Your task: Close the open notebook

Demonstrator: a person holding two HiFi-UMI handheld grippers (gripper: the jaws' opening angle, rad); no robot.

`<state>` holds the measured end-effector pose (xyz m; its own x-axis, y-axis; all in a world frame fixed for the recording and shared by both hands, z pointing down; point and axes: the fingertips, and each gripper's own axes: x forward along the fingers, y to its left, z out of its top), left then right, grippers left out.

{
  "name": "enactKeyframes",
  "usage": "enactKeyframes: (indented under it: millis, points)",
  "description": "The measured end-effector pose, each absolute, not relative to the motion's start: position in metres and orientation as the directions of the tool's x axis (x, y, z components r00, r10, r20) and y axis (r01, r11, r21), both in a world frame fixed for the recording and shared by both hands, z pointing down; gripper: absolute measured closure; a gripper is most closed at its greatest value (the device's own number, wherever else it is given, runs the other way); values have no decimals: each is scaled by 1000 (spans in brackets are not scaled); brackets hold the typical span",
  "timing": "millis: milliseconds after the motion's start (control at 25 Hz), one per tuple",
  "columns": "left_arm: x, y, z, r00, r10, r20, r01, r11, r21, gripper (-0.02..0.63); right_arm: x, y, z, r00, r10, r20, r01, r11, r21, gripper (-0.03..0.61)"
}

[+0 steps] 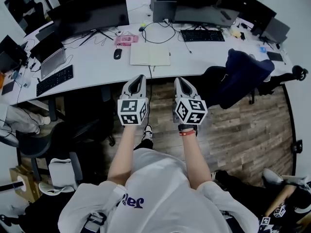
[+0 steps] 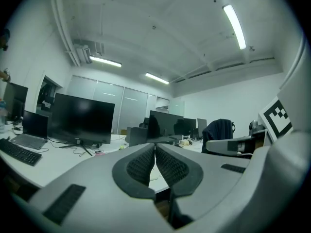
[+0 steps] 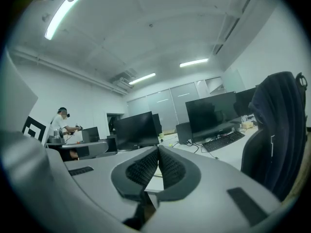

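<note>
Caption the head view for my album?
Left tool and right tool, both shut, point toward the open notebook.

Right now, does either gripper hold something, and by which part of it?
Nothing is held. The left gripper and the right gripper are both shut and empty. The open notebook lies on the desk, apart from both.

Cream notebook [image 1: 149, 55], white desk [image 1: 97, 64]
</note>
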<state>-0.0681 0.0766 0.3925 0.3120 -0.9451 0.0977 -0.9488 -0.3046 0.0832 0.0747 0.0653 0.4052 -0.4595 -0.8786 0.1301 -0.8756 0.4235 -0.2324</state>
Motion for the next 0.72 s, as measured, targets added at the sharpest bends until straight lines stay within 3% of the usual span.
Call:
enactKeyframes:
  millis: [320, 720]
  points:
    - [-118, -13, 416, 211, -963, 170, -977, -205, 54, 592, 37, -32, 421, -452, -870, 196, -885, 409, -223, 578]
    - [-181, -101, 465, 244, -939, 243, -967, -214, 141, 591, -27, -131, 449, -458, -850, 260, -886, 414, -208, 578]
